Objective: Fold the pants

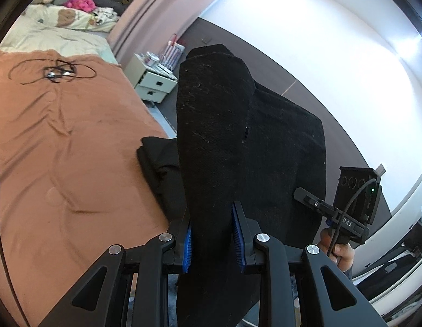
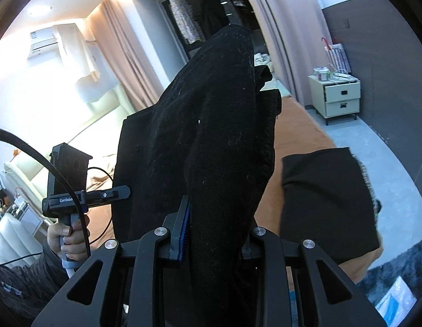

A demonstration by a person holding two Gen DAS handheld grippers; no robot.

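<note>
Black pants hang lifted above a bed with an orange-brown cover. My left gripper is shut on a thick fold of the cloth, its blue pads pressing from both sides. In the right wrist view the same pants rise in a bunched ridge, and my right gripper is shut on them; one blue pad shows, the other is hidden by cloth. Each view shows the other hand-held gripper: the right one and the left one. More of the black cloth lies on the bed.
A tangle of black cable lies on the far part of the bed. Pillows and soft toys are at its head. A cream nightstand with two drawers stands by the dark wall. Curtains and an open wardrobe lie beyond.
</note>
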